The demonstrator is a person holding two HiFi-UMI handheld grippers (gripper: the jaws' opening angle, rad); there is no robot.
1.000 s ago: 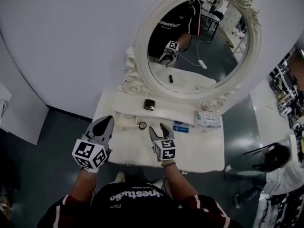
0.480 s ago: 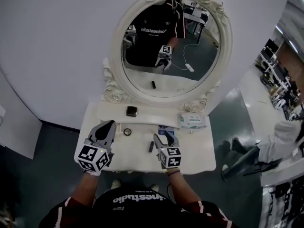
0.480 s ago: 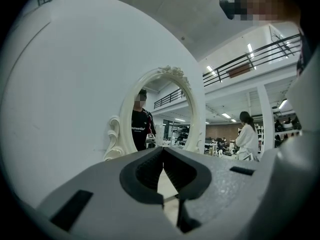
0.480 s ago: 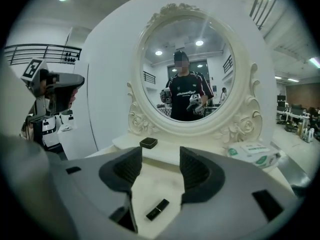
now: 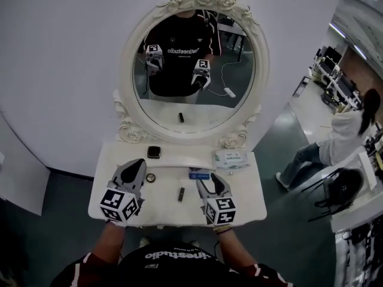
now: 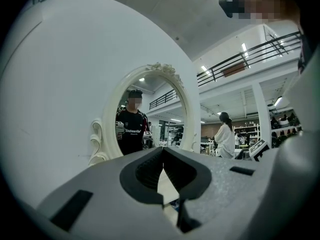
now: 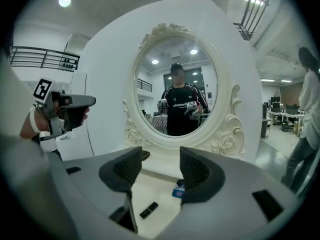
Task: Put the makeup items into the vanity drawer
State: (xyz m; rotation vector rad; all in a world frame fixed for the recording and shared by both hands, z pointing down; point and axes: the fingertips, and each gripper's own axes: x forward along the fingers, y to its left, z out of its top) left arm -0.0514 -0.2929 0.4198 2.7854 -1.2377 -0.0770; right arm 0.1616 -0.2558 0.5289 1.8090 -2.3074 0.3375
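Nothing's stowed yet, I think: lipstick [image 5: 181,194] and compact [image 5: 151,177] sit mid-frame on the surface [image 5: 246,197]. Left tongs [image 5: 137,164] pressed together, right tongs [image 5: 213,183] spread, empty.

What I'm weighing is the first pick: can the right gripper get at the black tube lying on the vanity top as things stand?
Probably yes. The right gripper has its jaws apart and empty. The black tube lies alone on the bare vanity top just left of it, with nothing between them.
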